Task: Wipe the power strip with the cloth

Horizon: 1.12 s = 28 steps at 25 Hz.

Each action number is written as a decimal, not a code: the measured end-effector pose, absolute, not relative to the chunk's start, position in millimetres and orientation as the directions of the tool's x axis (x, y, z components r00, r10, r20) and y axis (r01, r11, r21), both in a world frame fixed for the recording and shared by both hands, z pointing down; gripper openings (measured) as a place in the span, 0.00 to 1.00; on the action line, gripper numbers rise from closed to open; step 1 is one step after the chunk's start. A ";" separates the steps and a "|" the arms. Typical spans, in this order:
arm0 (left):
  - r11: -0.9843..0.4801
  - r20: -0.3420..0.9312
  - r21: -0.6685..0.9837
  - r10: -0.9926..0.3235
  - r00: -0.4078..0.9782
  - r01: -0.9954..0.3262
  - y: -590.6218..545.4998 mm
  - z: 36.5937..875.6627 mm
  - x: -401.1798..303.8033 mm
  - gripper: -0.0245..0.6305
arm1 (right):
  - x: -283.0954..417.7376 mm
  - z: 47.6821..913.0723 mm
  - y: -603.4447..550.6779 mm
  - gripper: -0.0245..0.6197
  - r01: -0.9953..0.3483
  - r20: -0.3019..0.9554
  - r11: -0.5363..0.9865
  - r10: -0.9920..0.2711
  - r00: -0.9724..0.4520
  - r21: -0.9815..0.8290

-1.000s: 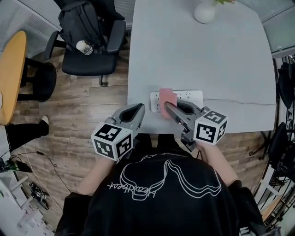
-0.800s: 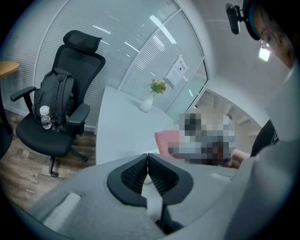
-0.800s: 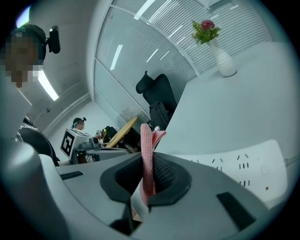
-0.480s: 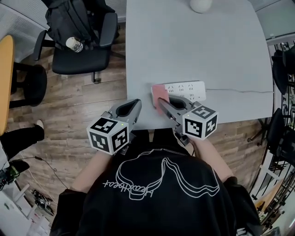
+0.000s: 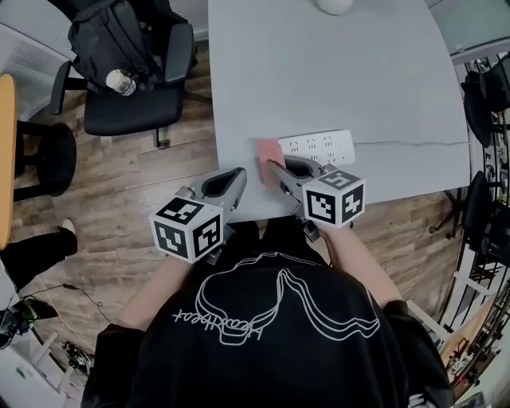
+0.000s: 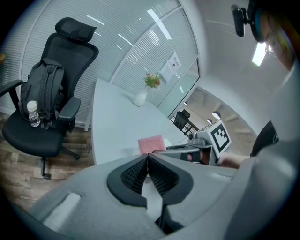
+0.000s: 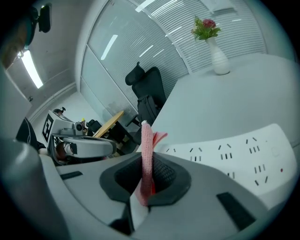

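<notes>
A white power strip [image 5: 323,146] lies near the front edge of the grey table [image 5: 343,72], its cord running off to the right. A pink cloth [image 5: 268,151] lies over the strip's left end, pinched by my right gripper [image 5: 273,168], which is shut on it. In the right gripper view the cloth [image 7: 146,154] stands on edge between the jaws, with the strip [image 7: 234,152] beyond. My left gripper [image 5: 236,177] hovers at the table's front edge, left of the cloth, jaws shut and empty. Its own view shows the cloth [image 6: 151,143] and the right gripper [image 6: 201,145].
A white vase [image 5: 335,5] stands at the table's far end. A black office chair [image 5: 127,76] with a backpack and bottle sits to the left on the wooden floor. Another dark chair [image 5: 44,159] is further left. Racks stand at the right.
The right gripper has dragged the pink cloth leftward along the strip to its left end. The head view has shifted. The left gripper stays shut by the table edge.
</notes>
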<state>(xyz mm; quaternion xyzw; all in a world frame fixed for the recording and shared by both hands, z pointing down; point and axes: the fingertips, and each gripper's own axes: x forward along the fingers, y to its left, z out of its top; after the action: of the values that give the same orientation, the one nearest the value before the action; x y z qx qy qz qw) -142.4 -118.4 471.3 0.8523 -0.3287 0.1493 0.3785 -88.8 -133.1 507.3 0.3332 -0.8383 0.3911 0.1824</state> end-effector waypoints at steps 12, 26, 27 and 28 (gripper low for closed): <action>-0.507 0.494 0.542 -0.453 0.742 -0.670 -117.4 461.2 -141.9 0.06 | -79.7 518.7 -137.4 0.11 -0.755 0.645 0.466 -0.409 -0.646 -0.461; -0.484 0.496 0.549 -0.467 0.732 -0.681 -123.4 459.6 -118.8 0.06 | -47.5 521.4 -139.6 0.12 -0.771 0.677 0.479 -0.401 -0.617 -0.420; -0.483 0.496 0.550 -0.467 0.732 -0.682 -123.5 459.5 -116.0 0.06 | -43.7 521.2 -139.9 0.12 -0.773 0.678 0.477 -0.403 -0.615 -0.417; -0.482 0.497 0.550 -0.468 0.731 -0.682 -123.6 459.3 -113.0 0.06 | -39.7 521.0 -140.3 0.12 -0.776 0.679 0.475 -0.405 -0.612 -0.415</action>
<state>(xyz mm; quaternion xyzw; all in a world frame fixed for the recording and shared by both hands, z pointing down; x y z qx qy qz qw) -113.0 -123.6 459.3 0.8493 -0.3383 0.1409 0.3800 -39.7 -140.3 521.0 0.3598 -0.8205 0.3645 0.2539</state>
